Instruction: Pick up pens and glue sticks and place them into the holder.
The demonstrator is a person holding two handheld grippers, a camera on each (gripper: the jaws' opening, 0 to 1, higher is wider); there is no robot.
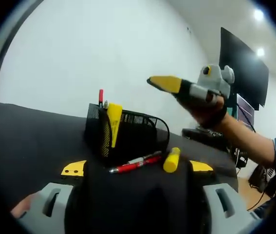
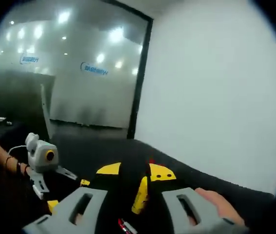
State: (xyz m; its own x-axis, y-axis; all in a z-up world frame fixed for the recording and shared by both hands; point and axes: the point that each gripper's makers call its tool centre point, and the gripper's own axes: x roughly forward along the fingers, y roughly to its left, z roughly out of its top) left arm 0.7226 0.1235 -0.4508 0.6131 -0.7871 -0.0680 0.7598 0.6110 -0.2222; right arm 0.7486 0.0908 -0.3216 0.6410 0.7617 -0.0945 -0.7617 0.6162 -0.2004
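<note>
A black mesh holder (image 1: 133, 134) stands on the dark table with a yellow stick (image 1: 113, 122) and a red-tipped pen (image 1: 101, 96) upright in it. In front of it lie a red pen (image 1: 133, 166), a pale pen (image 1: 145, 158) and a yellow glue stick (image 1: 172, 160). My left gripper (image 1: 138, 168) is open, low and just short of these items. My right gripper (image 1: 164, 83) hovers above the holder, gripped by a hand. In the right gripper view, my right gripper (image 2: 136, 170) is open and empty, looking down on the yellow stick (image 2: 140, 195). The left gripper (image 2: 43, 163) appears at the left.
The dark table (image 1: 26, 141) stretches left and back to a white wall. A dark monitor (image 1: 242, 68) stands at the far right behind a person's arm (image 1: 247, 139). A glass partition (image 2: 79, 73) lies beyond the table in the right gripper view.
</note>
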